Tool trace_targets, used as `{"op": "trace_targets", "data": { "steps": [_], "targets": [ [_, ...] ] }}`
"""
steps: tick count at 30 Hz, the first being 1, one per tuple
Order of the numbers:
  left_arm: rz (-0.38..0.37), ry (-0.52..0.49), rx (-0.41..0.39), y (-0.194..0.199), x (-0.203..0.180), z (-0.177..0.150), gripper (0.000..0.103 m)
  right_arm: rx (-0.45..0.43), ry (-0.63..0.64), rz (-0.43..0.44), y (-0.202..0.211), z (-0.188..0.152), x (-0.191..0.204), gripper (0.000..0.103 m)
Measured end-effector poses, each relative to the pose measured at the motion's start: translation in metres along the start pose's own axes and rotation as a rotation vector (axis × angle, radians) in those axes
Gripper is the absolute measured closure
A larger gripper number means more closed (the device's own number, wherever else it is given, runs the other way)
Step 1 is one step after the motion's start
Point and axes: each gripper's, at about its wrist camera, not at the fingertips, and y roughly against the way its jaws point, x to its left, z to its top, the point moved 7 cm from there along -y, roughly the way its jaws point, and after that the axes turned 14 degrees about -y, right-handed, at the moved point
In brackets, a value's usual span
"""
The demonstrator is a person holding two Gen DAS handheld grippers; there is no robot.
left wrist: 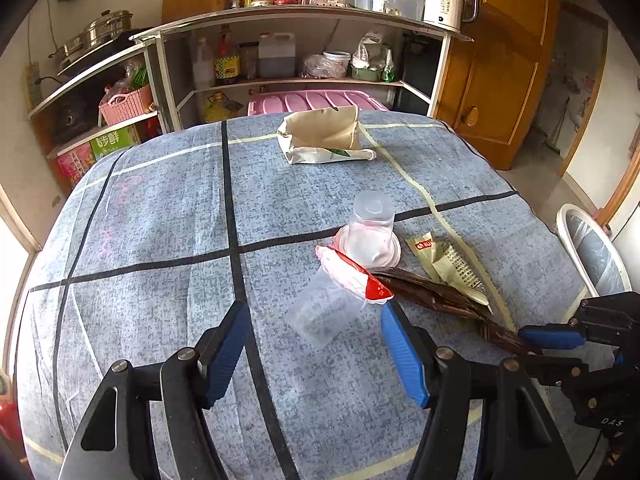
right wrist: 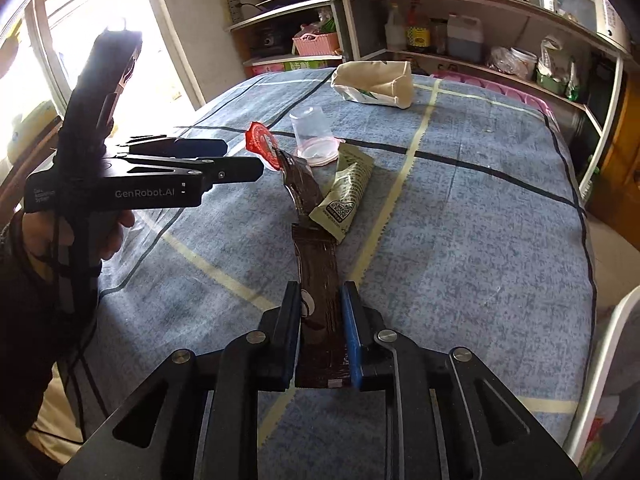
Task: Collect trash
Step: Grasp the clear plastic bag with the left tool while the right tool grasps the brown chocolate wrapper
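Observation:
My right gripper (right wrist: 320, 300) is shut on one end of a long dark brown wrapper (right wrist: 316, 272), which also shows in the left wrist view (left wrist: 432, 292). My left gripper (left wrist: 314, 320) is open just above the table, its jaws on either side of a clear plastic cup (left wrist: 320, 312) lying on its side with a red and white wrapper (left wrist: 356, 276) on it. An upturned clear cup (left wrist: 370, 228) stands on a pink lid. A green sachet (left wrist: 452, 268) lies beside the brown wrapper. An open white paper bag (left wrist: 324, 136) stands at the table's far side.
The round table (left wrist: 160, 220) has a blue checked cloth. Behind it are shelves (left wrist: 280, 80) with bottles and pots, a pink bin lid (left wrist: 316, 102), and a wooden door (left wrist: 500, 60). A chair (left wrist: 592, 252) stands at the right edge.

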Motion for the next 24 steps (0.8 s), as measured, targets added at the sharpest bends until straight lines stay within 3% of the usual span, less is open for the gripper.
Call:
{"op": "trace_targets", "data": {
  "steps": [15,17,19,24],
  "targets": [
    [-0.065,-0.022,0.015,-0.020,-0.009,0.008,0.036,-0.014,-0.093,0.016,0.017,-0.010,-0.020,0.082],
    [-0.077,-0.007,0.015,-0.019,-0.009,0.007,0.040,-0.018,-0.100,0.013,0.019,-0.011,-0.022,0.082],
    [-0.075,0.000,0.017,-0.018,-0.009,0.006,0.054,-0.019,-0.105,0.014,0.021,-0.012,-0.024,0.082],
    [-0.094,0.031,0.021,-0.014,-0.007,0.004,0.073,-0.025,-0.115,0.011,0.024,-0.014,-0.027,0.082]
  ]
}}
